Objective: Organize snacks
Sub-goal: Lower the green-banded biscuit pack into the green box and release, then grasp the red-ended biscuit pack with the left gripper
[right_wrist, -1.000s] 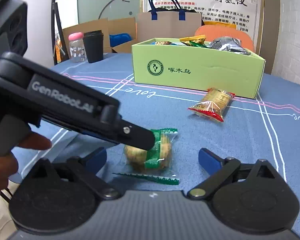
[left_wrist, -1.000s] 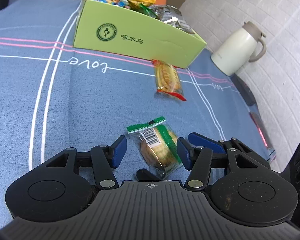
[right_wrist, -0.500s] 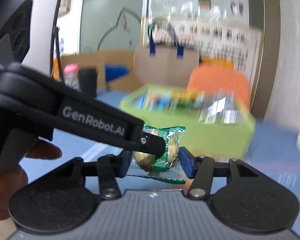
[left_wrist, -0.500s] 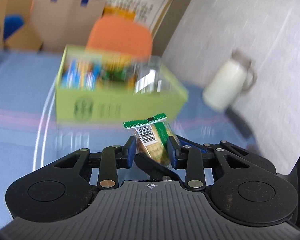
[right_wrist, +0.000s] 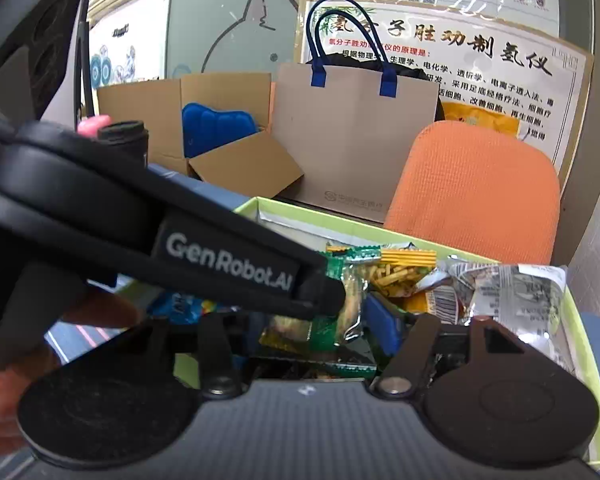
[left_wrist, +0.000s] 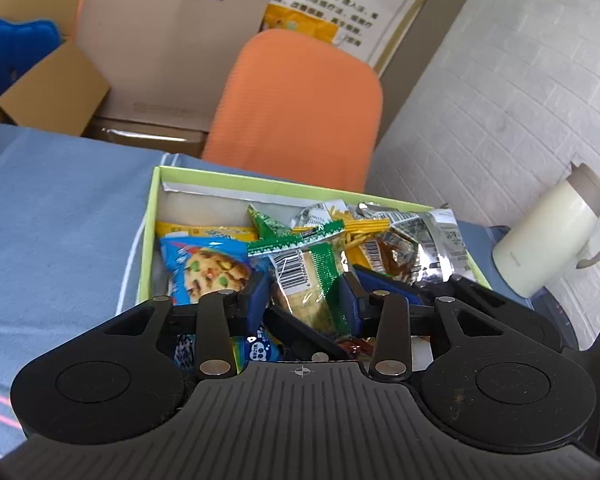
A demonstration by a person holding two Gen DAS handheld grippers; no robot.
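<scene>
The left gripper (left_wrist: 304, 300) hangs over the green box (left_wrist: 150, 216), its blue pads (left_wrist: 256, 296) flanking a clear-and-green biscuit packet (left_wrist: 308, 280); the jaws are opening and the packet still stands between them. The right gripper (right_wrist: 320, 332) reaches in beside it, its jaws opening too, with the same crinkly packet (right_wrist: 340, 312) between its pads; the left gripper's black finger (right_wrist: 228, 264) crosses in front at 10 o'clock and hides the left pad, so contact there cannot be told. A hand (right_wrist: 4, 400) shows at 8 o'clock.

The cardboard box is full of glossy wrappers: a blue cookie bag (left_wrist: 208, 268) at 10 o'clock of the packet, a yellow stick-snack bag (left_wrist: 364, 232) at 1, a silver foil pouch (left_wrist: 440, 244) at 2. The box sits on a blue woven tablecloth (left_wrist: 60, 220).

Beyond, at 12 o'clock, an orange fabric chair (left_wrist: 300, 108); at 11, a paper bag (left_wrist: 168, 40) with blue handles and an open carton (left_wrist: 40, 80). At 3 o'clock a cream jug (left_wrist: 548, 236) stands by a white brick wall (left_wrist: 520, 80).
</scene>
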